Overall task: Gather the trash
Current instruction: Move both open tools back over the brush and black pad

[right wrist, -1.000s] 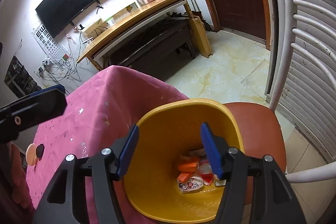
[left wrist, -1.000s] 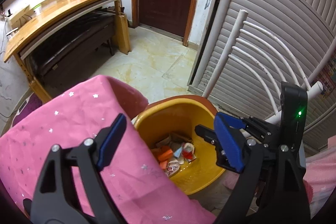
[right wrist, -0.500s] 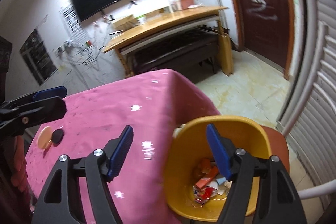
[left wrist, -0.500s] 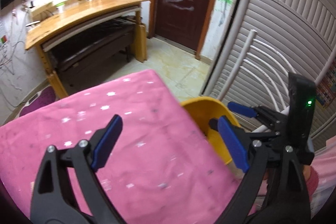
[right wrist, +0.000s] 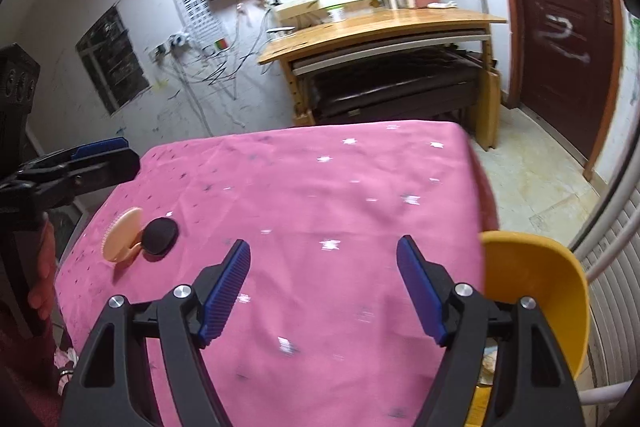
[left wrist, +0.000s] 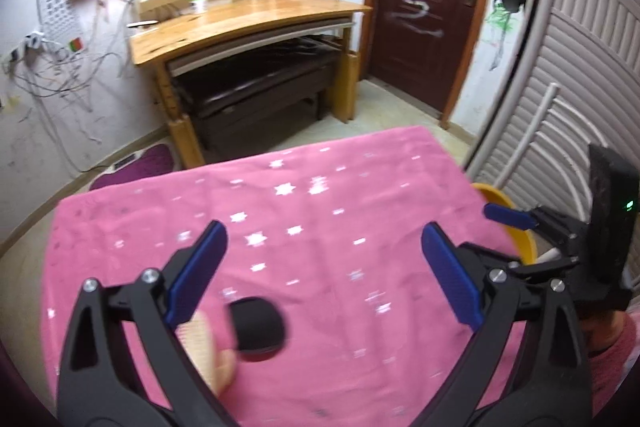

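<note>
Both claws have swung from the bin (right wrist: 536, 291) back over the bench (right wrist: 320, 195). Left claw (left wrist: 320, 267) and right claw (right wrist: 324, 287) gape, empty. A black pad (left wrist: 258, 329) and peach disc (right wrist: 120, 241) remain, nearest the left claw.

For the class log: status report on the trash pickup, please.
Left gripper open, empty. Right gripper open, empty. Black disc beside peach comb on pink tablecloth; path unobstructed.

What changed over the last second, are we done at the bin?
Both grippers swung away from the yellow bin and back over the pink tablecloth. The left gripper now faces the black round pad and peach comb. Both the left and the right gripper stayed open and empty.
</note>
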The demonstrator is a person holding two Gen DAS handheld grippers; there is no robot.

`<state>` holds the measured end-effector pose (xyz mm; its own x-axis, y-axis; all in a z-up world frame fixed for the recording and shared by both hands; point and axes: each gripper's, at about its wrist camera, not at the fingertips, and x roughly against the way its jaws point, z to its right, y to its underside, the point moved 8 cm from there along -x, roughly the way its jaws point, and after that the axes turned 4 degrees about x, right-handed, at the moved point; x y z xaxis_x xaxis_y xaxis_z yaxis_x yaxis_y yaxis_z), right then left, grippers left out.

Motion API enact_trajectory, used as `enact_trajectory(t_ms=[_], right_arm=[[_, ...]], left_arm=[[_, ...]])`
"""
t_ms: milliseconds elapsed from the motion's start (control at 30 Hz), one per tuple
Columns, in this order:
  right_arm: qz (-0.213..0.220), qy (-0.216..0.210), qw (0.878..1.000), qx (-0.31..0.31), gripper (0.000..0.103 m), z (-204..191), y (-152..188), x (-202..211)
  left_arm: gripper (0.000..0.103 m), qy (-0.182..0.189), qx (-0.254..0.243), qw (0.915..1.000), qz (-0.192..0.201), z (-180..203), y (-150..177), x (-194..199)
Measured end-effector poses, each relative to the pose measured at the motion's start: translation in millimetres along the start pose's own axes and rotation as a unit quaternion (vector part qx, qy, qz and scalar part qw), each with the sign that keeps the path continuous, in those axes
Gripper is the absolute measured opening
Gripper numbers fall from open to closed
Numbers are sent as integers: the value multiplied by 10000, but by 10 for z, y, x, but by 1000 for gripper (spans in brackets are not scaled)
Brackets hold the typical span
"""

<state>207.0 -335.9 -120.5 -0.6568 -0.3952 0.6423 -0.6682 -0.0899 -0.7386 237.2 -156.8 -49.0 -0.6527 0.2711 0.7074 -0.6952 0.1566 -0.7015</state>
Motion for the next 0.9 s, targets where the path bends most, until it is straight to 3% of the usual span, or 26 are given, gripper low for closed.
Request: enact_trajectory(t_ms=[167, 367, 633, 700, 833, 900], right_arm=[[-161, -112, 9995, 262, 73, -318, -39, -175], [-313, -202, 9979, 520, 75, -624, -96, -353], [-465, -248, 9956, 777, 76, -929, -158, -535], [-501, -251, 9950, 833, 76, -992, -166, -581], [-563, -270, 9937, 929, 76, -1128, -189, -668], [-594, -293, 9929, 989, 76, -1203, -197, -707]], left_arm=[[93, -365, -131, 9991, -180, -404, 209, 32], [93, -534, -136, 9976, -418, -806, 507, 22], [93, -594, -231, 9968, -476, -927, 741, 43], [84, -601, -296, 9968, -445, -921, 772, 56], [78, -531, -393, 9968, -448, -933, 849, 38], [67, -505, -404, 9969, -444, -945, 867, 25]])
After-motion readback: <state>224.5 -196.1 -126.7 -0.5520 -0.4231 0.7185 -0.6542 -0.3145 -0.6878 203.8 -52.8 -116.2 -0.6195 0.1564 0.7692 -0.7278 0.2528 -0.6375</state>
